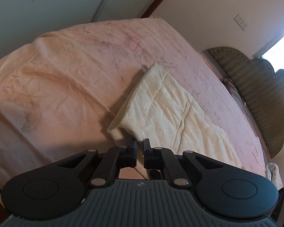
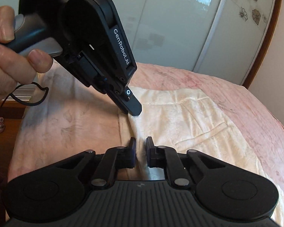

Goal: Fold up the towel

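The left gripper (image 1: 140,142) points down at the near edge of the one cream towel (image 1: 161,106), its jaws nearly closed, pinching a raised fold of the plush cloth. A hand (image 2: 7,56) grips its grey handle from the left. The right gripper (image 2: 141,141) sits nearer on the same edge, jaws a narrow gap apart with towel cloth between them. The towel lies partly folded, with creased seams, on the bed (image 1: 56,75), which is covered by one soft pink blanket.
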A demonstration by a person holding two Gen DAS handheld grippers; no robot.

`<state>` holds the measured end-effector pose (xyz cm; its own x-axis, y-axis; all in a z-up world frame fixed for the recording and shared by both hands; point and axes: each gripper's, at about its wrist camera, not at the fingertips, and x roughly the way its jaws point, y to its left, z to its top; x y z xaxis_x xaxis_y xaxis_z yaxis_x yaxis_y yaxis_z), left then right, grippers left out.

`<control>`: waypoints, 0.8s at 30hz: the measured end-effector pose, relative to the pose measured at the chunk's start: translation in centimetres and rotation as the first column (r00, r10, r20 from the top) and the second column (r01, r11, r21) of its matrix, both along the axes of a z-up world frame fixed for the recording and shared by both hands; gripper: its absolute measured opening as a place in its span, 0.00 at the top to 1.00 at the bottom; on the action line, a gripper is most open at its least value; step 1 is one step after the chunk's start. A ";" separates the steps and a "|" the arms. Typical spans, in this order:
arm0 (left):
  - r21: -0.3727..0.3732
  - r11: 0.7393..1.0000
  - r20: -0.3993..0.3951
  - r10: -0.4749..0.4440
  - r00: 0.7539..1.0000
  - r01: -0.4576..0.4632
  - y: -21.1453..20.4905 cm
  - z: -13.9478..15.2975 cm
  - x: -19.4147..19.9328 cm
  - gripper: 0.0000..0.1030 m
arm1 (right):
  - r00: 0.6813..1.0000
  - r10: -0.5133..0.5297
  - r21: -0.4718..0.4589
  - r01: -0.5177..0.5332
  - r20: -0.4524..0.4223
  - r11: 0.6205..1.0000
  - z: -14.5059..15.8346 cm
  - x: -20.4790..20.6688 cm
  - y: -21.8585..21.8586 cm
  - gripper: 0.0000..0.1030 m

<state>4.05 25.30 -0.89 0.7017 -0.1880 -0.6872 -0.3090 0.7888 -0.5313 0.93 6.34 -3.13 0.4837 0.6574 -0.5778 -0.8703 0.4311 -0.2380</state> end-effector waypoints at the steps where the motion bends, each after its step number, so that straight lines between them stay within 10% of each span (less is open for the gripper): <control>1: 0.011 1.000 0.012 0.009 1.000 -0.009 0.1 0.3 -0.5 0.93 | 1.000 0.007 0.011 -0.007 -0.010 1.000 0.2 0.0 0.2 0.90; 8: 0.153 0.988 -0.040 -0.006 0.999 0.012 -1.7 0.0 0.2 0.94 | 0.996 -0.002 0.034 0.005 -0.095 0.999 -0.3 0.7 -0.2 0.89; 14: 0.254 0.967 -0.039 0.015 0.999 -0.005 -2.2 2.5 -0.4 0.77 | 0.968 -0.190 0.191 0.220 -0.161 0.957 4.1 2.3 -12.2 0.87; 18: 0.438 0.898 0.056 0.030 0.998 -0.052 -4.5 6.0 -0.8 0.77 | 0.829 -0.538 0.038 0.549 -0.153 0.835 3.1 5.7 -22.8 0.85; 22: 0.447 0.889 0.067 -0.144 0.987 0.099 -9.1 7.5 2.1 0.63 | 0.654 -0.705 -0.040 0.724 -0.274 0.688 0.9 9.1 -32.1 0.85; 24: 0.450 0.870 0.047 -0.250 0.967 0.203 -12.6 7.2 3.8 0.63 | 0.618 -0.731 -0.062 0.750 -0.289 0.659 -0.4 10.9 -34.1 0.81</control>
